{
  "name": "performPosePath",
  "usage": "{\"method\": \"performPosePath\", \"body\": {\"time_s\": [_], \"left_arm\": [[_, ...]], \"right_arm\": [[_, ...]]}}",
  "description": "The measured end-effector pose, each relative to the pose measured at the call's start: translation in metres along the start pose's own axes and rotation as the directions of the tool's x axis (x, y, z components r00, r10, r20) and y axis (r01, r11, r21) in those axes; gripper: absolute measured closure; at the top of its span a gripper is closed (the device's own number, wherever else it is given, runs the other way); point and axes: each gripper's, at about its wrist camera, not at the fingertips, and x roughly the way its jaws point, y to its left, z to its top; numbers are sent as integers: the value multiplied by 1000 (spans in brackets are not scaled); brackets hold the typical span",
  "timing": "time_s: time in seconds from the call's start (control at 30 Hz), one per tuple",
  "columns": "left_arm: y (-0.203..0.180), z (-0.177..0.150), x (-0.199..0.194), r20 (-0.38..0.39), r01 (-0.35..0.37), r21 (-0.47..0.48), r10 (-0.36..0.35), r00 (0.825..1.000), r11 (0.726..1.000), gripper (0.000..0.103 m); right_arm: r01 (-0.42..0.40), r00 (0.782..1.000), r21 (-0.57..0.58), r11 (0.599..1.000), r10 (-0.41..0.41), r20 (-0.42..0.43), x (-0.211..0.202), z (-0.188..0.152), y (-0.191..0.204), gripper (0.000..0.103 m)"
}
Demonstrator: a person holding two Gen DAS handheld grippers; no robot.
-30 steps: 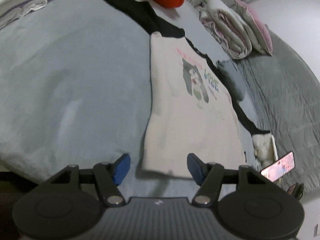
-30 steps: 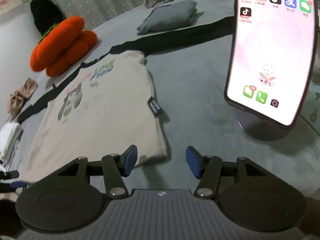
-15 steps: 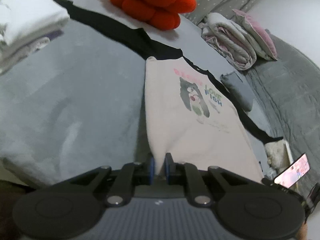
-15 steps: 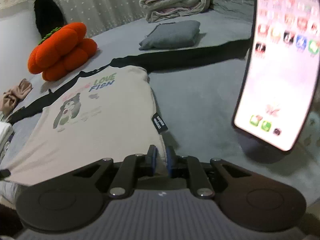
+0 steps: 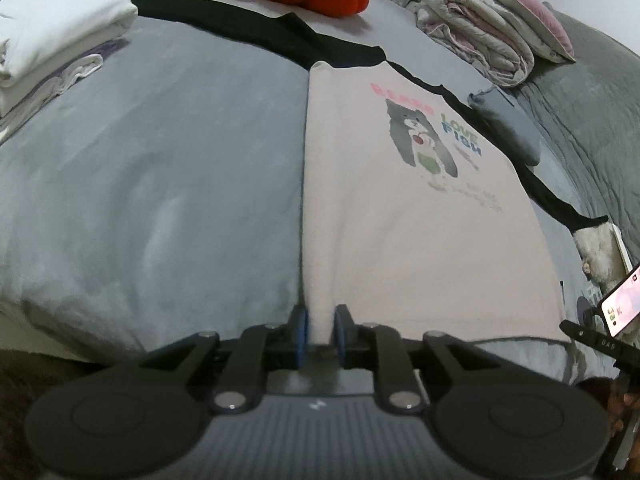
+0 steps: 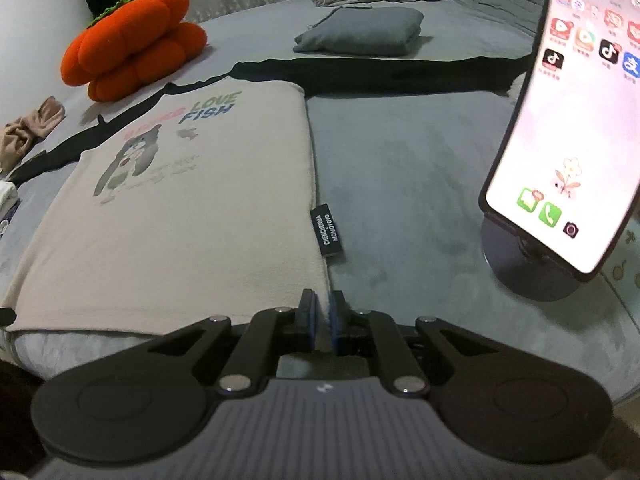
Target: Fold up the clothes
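Note:
A cream T-shirt (image 5: 408, 208) with black sleeves and a cat print lies flat on the grey bed, printed side up. Its long black sleeves stretch out to both sides. My left gripper (image 5: 320, 330) is shut on the shirt's near left hem corner, and the cloth rises in a ridge between the blue pads. In the right wrist view the same T-shirt (image 6: 188, 208) spreads ahead, and my right gripper (image 6: 322, 322) is shut on its near right hem corner, just below a black side label (image 6: 331, 231).
A phone (image 6: 576, 120) on a round stand rises close on the right. An orange pumpkin cushion (image 6: 132, 42), a folded grey garment (image 6: 364, 32) and rolled blankets (image 5: 480, 36) lie at the far side. Folded white clothes (image 5: 52, 32) are stacked at the left.
Both grippers were open just short of the hem a second ago. They moved in and closed on the two near corners, and the left corner now puckers upward.

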Motion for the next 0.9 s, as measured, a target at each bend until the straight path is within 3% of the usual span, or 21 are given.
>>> {"method": "performPosePath", "body": {"time_s": [0.2, 0.43, 0.67, 0.9], "left_arm": [[-1, 7, -6, -19, -17, 15, 18, 1000, 1000, 64], [-12, 33, -8, 44, -67, 63, 64, 997, 996, 60], [-45, 74, 13, 58, -19, 103, 13, 998, 995, 57], [-88, 112, 46, 59, 33, 160, -43, 997, 987, 50]], "right_arm": [[-20, 1000, 20, 1000, 19, 12, -10, 3, -3, 58], [-25, 999, 35, 999, 24, 28, -12, 20, -5, 51], [-19, 999, 78, 997, 15, 47, 3, 52, 1, 43], [14, 997, 161, 987, -26, 75, 28, 98, 1, 43]]}}
